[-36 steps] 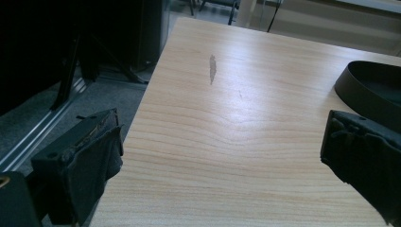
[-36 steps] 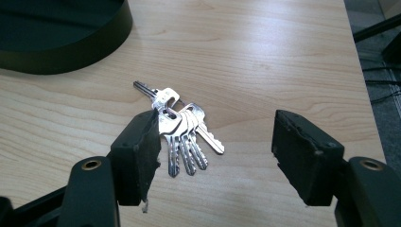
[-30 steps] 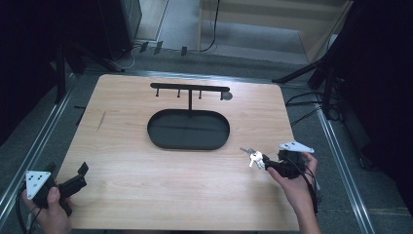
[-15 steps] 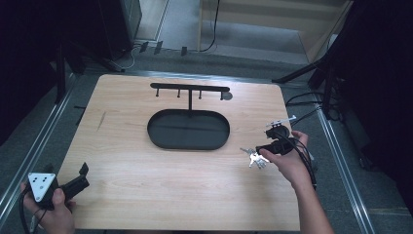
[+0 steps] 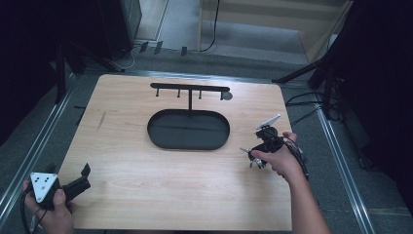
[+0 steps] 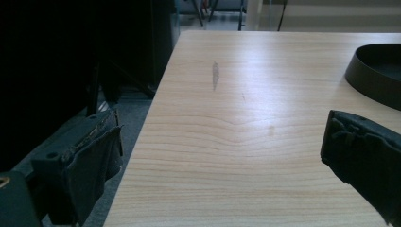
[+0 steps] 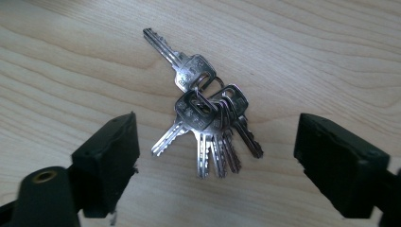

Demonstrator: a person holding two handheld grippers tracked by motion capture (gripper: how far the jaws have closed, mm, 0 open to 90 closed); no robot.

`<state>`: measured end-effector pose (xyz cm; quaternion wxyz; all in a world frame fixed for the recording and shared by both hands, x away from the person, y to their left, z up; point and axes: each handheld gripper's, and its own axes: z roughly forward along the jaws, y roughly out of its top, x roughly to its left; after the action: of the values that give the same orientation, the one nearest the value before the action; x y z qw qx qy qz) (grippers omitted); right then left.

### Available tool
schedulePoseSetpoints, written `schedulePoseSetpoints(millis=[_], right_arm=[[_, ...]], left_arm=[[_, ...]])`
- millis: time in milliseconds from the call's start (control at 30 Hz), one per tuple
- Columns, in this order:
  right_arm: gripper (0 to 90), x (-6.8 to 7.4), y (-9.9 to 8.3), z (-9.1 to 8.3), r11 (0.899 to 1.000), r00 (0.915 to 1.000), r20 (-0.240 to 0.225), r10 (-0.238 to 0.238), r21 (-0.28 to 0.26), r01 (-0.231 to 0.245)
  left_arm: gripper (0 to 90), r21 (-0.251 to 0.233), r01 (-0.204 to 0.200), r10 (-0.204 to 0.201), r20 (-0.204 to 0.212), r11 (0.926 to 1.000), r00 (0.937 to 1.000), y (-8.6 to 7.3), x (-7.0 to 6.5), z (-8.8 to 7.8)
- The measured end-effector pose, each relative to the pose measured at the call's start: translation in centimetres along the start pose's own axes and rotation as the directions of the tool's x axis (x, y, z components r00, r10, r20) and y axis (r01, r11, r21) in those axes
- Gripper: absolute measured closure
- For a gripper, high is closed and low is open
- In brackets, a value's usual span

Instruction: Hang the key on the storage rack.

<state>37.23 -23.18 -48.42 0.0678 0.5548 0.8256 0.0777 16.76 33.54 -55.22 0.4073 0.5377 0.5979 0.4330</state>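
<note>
Keys (image 7: 208, 120) with unreadable stamps, right tool (image 7: 215, 156) spread

In the high view, our left hand (image 5: 51, 207) sits at the lower left of the frame, holding the left gripper (image 5: 80, 178), whose jaws point toward the upper right and whose grey three-cornered plate faces up. In the left gripper view, its two black jaws stand wide apart at the lower corners of the frame. Our right forearm enters from the bottom right; the right hand (image 5: 280, 161) grips the right gripper (image 5: 255, 157) at right of centre, tilted steeply downward. In the right gripper view, the right gripper (image 7: 215, 151) shows both jaws spread wide.
</note>
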Motion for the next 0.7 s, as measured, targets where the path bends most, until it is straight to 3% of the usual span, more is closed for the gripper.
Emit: schedulePoseSetpoints(millis=[100, 267, 467, 500, 567, 600, 633, 667, 700], right_arm=[[12.9, 0.3, 0.2, 0.9, 1.0, 0.9998, 0.016, -0.012, 0.012, 0.012], [12.6, 0.4, 0.2, 2.0, 1.0, 0.9995, 0.012, -0.028, -0.003, 0.028], [15.0, -0.4, -0.5, 2.6, 1.0, 0.9995, 0.015, -0.029, -0.006, 0.029], [20.8, -0.7, -0.9, 2.8, 0.999, 0.9994, -0.005, -0.035, -0.009, 0.035], [23.4, -0.8, -1.1, 2.7, 0.999, 0.9992, -0.012, -0.037, -0.017, 0.037], [35.6, -1.1, -1.5, 2.4, 0.997, 0.9984, -0.016, -0.055, -0.048, 0.054], [41.5, -1.2, -1.7, 2.3, 0.996, 0.9978, -0.018, -0.063, -0.057, 0.062], [41.5, -1.2, -1.7, 2.3, 0.996, 0.9978, -0.018, -0.063, -0.057, 0.062], [58.0, -1.4, -2.1, 2.0, 0.995, 0.9977, -0.018, -0.066, -0.071, 0.064]], left_arm=[[0.4, 0.015, 0.013, -0.012, -0.016, 0.9998, 0.9998, 0.1, 0.0, 0.2], [0.4, 0.019, -0.001, 0.001, -0.015, 0.9998, 0.9999, 0.1, -0.1, 0.2], [0.4, 0.018, 0.002, -0.002, -0.015, 0.9998, 0.9999, 0.1, 0.0, 0.3], [0.4, 0.017, 0.0, 0.0, -0.015, 0.9998, 0.9999, 0.1, -0.1, 0.3], [0.5, 0.016, -0.002, 0.002, -0.015, 0.9999, 0.9999, 0.1, -0.1, 0.3], [0.4, 0.016, -0.003, 0.003, -0.015, 0.9999, 0.9999, 0.1, -0.1, 0.3], [0.4, 0.014, -0.004, 0.004, -0.015, 0.9999, 0.9999, 0.1, -0.1, 0.2], [0.4, 0.014, -0.004, 0.004, -0.015, 0.9999, 0.9999, 0.1, -0.1, 0.2], [0.4, 0.013, -0.002, 0.002, -0.015, 0.9999, 0.9999, 0.1, -0.1, 0.2]])
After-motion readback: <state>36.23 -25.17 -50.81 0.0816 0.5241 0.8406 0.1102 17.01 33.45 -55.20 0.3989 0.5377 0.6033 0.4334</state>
